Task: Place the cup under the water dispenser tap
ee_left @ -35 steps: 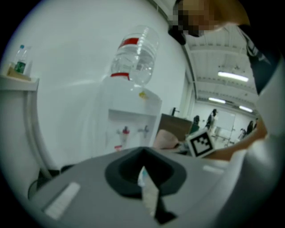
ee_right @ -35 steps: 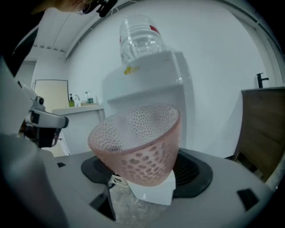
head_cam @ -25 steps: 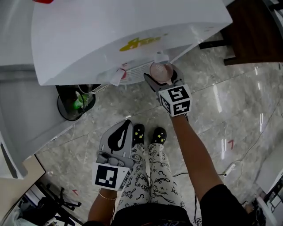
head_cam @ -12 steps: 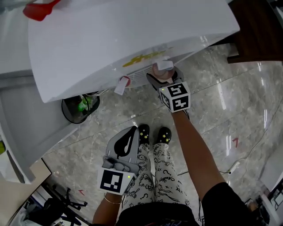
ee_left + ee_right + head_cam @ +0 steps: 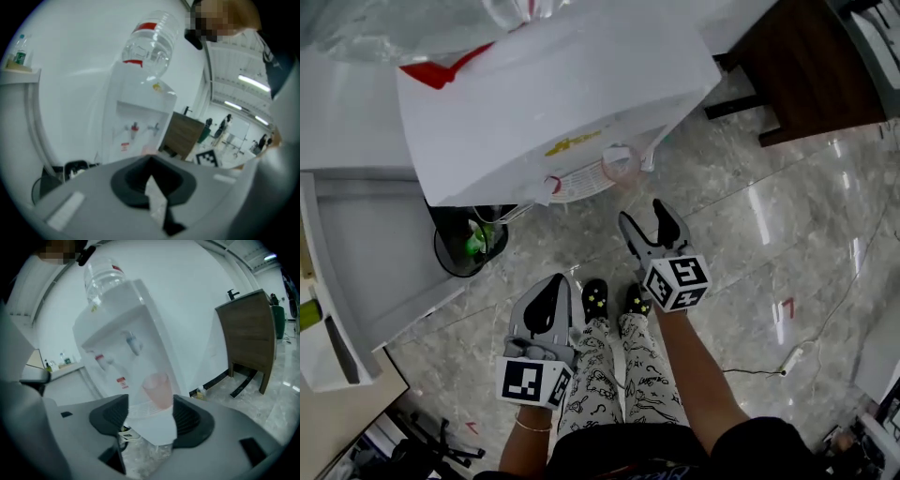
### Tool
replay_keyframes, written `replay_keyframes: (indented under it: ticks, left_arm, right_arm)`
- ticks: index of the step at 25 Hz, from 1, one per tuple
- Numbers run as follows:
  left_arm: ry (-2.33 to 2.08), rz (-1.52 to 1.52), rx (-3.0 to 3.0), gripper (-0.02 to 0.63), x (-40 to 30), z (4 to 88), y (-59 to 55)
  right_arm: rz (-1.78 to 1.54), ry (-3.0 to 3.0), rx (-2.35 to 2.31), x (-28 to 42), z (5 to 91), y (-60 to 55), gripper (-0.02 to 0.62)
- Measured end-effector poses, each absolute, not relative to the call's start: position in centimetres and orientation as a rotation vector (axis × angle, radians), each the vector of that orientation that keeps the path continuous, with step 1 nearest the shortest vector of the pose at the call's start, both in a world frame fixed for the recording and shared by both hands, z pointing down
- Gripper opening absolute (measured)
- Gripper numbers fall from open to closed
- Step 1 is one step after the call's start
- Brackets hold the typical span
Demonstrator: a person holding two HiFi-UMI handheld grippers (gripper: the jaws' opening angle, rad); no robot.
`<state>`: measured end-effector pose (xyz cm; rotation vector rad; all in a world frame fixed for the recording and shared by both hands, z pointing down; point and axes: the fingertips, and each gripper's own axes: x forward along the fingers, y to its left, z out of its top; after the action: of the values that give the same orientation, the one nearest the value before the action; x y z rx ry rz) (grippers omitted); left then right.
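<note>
Cup (image 5: 619, 167) stands upright on the drip tray (image 5: 579, 181) at the foot of the dispenser (image 5: 544, 94), and in the right gripper view it appears to sit below the blue tap (image 5: 132, 342), with the red tap (image 5: 100, 358) off to one side. It looks like thin, translucent pink plastic and seems empty, so I judge it very light, easy to knock over and quick to buckle under a hard squeeze. Its smooth wall may also slip. The safest hold would be a gentle pinch across the mid-wall, one jaw on each side, keeping it upright. The right gripper (image 5: 644, 217) hangs near the tray but clear of the cup, its jaws spread wide with nothing between them, the cup only showing beyond the gap. The left gripper (image 5: 555, 286) is held low beside the person's legs, well apart from the dispenser, its jaws pressed together on nothing. By count: one cup, one dispenser carrying one bottle (image 5: 101, 270), two taps, two grippers, and one black bin (image 5: 469, 239) beside the dispenser.
</note>
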<state>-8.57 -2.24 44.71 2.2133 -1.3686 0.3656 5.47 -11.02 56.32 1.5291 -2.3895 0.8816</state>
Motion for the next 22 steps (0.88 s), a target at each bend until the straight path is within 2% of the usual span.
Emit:
replay_keyframes:
  ticks: [1, 2, 6, 10, 14, 18, 22]
  left_arm:
    - [-1.374, 0.367, 2.208, -0.003, -8.6, 43.5, -1.8]
    - [-1.377, 0.368, 2.203, -0.003, -8.5, 42.1, -1.1]
    - [-1.396, 0.308, 2.302, -0.003, -7.6, 34.4, -1.2]
    - [-1.401, 0.307, 2.395, -0.003, -7.3, 27.1, -0.1]
    - [-1.431, 0.267, 2.476, -0.003, -7.3, 20.7, 0.1]
    - [-1.431, 0.199, 2.543, -0.003, -6.3, 17.2, 1.0]
    - [-1.440, 0.187, 2.573, -0.003, -6.2, 16.2, 1.9]
  right_arm:
    - [0.900, -2.420, 1.505, 5.7, 54.3, -9.3, 0.220]
    - [0.929, -2.437, 1.479, 6.0, 52.4, -7.5, 0.028]
    - [0.918, -2.486, 1.392, 8.8, 43.4, -4.1, 0.023]
    - [0.829, -2.581, 1.479, 12.0, 31.0, -2.3, 0.014]
    - [0.674, -2.744, 1.462, 11.8, 21.0, -1.3, 0.014]
    - [0.631, -2.812, 1.378, 11.1, 17.4, 1.3, 0.014]
    - [0.811, -2.857, 1.301, 10.3, 17.6, 3.5, 0.014]
